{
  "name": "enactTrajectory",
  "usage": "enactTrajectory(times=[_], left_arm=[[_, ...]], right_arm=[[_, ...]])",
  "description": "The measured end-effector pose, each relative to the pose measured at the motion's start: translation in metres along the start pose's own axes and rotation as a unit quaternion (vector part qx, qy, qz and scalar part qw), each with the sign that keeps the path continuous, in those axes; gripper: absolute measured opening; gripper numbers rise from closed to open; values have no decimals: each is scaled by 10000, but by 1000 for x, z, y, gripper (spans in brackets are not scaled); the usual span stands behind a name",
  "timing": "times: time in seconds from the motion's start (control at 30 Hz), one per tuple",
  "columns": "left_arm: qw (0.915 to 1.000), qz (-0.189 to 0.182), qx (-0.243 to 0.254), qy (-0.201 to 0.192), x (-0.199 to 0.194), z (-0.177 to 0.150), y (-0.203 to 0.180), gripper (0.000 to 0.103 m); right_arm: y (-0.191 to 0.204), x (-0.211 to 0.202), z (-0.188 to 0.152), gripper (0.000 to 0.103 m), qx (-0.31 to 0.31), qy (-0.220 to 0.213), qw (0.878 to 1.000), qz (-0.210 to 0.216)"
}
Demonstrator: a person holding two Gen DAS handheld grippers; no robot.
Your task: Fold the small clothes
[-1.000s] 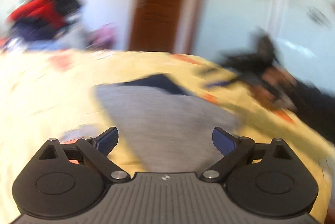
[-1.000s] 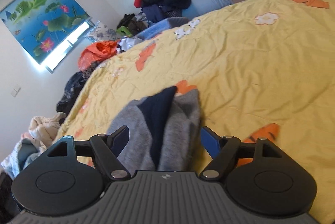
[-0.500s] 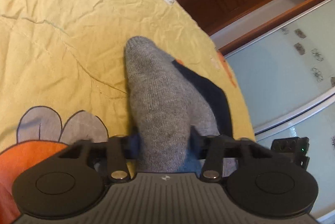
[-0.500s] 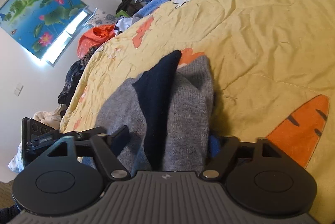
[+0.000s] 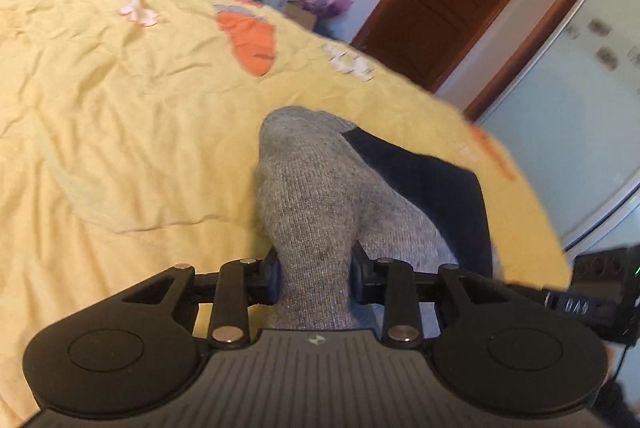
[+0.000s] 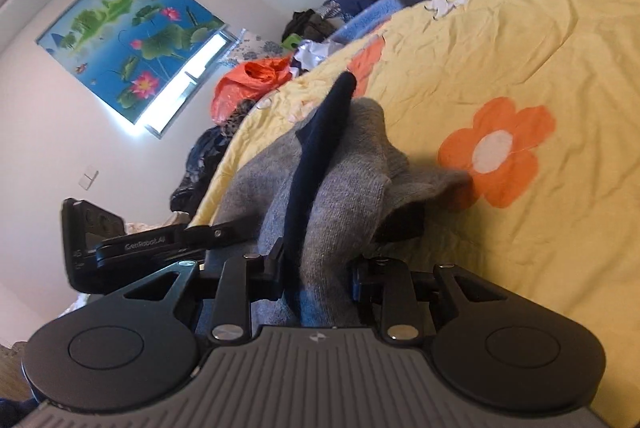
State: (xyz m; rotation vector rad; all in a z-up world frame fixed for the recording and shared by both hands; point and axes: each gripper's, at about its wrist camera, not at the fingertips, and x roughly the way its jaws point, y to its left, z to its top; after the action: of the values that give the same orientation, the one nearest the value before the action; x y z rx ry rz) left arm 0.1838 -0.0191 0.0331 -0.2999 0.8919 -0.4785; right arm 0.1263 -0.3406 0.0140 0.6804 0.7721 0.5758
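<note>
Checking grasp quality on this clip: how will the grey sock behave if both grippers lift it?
Probably floppy: the grey sock bunches between the left gripper fingers and already creases. Likely light, being thin knit. The fuzzy knit should resist slipping from the right gripper.

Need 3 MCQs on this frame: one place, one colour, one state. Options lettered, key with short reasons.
1. Where does the garment lie?
A. on a yellow bedspread
B. on a wooden floor
C. in a basket

2. What colours is the garment?
A. red and white
B. grey with a dark navy part
C. green

3. How do the grippers stand?
A. both open
B. only the left shut
C. both shut on the garment

Key:
1 A, yellow flowered cloth surrounds it in both views.
2 B, grey knit with a navy band.
3 C, the left gripper and right gripper each pinch grey cloth between their fingers.
</note>
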Motion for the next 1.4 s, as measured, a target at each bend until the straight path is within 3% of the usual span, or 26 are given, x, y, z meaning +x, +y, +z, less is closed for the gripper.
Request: enactTrajectory(times=[0.13,0.2,0.23,0.33,0.4,0.5,0.57,0.67,0.7,0.77,0.83,0.93,1.0,1.07,1.1,1.13,1.17,1.2,1.27,1.4], left_arm=[[9993,-92,-325,-154,-11,-25,20,48],[9971,-296,-623,-333,-30,-40,30,69],[9961,-353,-688,-430,-43,-50,32,72],[9972,-309,-453,-509,-72,-78,32,72],[9984,-293,-218,-443,-85,-96,28,72],[9984,-89,428,-368,-96,-121,11,72],[9975,47,656,-259,-92,-132,1,72],[9972,230,662,-274,-83,-134,-2,66],[9971,265,660,-266,-81,-132,-3,47],[9978,224,628,-58,-77,-128,-3,18],[9969,257,746,19,-81,-127,-5,14],[9946,266,992,119,-83,-131,-4,14],[9956,205,907,112,-84,-130,-1,16],[9965,84,821,132,-88,-128,1,21],[9971,8,740,155,-91,-126,3,30],[9979,-119,613,155,-95,-122,6,37],[9986,-284,429,71,-100,-117,12,59],[9989,-391,218,-128,-105,-112,18,82],[9975,-373,-172,-574,-111,-100,27,90],[9955,-369,-638,-596,-85,-72,35,90]], right_arm=[[-15,5,-8,59,464,15,9986,-267],[-10,-19,-16,60,358,-104,9989,-276],[-4,-33,-21,60,222,-219,9990,-328],[11,-72,-37,60,7,-307,9995,-87],[24,-79,-48,58,-182,-25,9998,2],[40,-73,-64,44,-617,407,9970,-224],[45,-65,-73,43,-784,654,9943,-317],[42,-53,-76,33,-755,740,9928,-559],[42,-52,-78,17,-721,775,9928,-561],[49,-53,-81,15,-766,814,9929,-398],[63,-62,-88,15,-888,885,9920,-162],[59,-67,-101,15,-1086,954,9874,-639],[38,-68,-103,13,-643,900,9923,-556],[33,-74,-101,18,-286,727,9964,-328],[35,-79,-98,29,-269,637,9973,-258],[36,-83,-94,52,-242,527,9982,-156],[36,-88,-88,67,-154,374,9991,-102],[34,-93,-80,91,-68,184,9998,-95],[31,-94,-58,93,-99,-196,9996,-184],[13,-67,-14,91,209,-521,9974,-461]])
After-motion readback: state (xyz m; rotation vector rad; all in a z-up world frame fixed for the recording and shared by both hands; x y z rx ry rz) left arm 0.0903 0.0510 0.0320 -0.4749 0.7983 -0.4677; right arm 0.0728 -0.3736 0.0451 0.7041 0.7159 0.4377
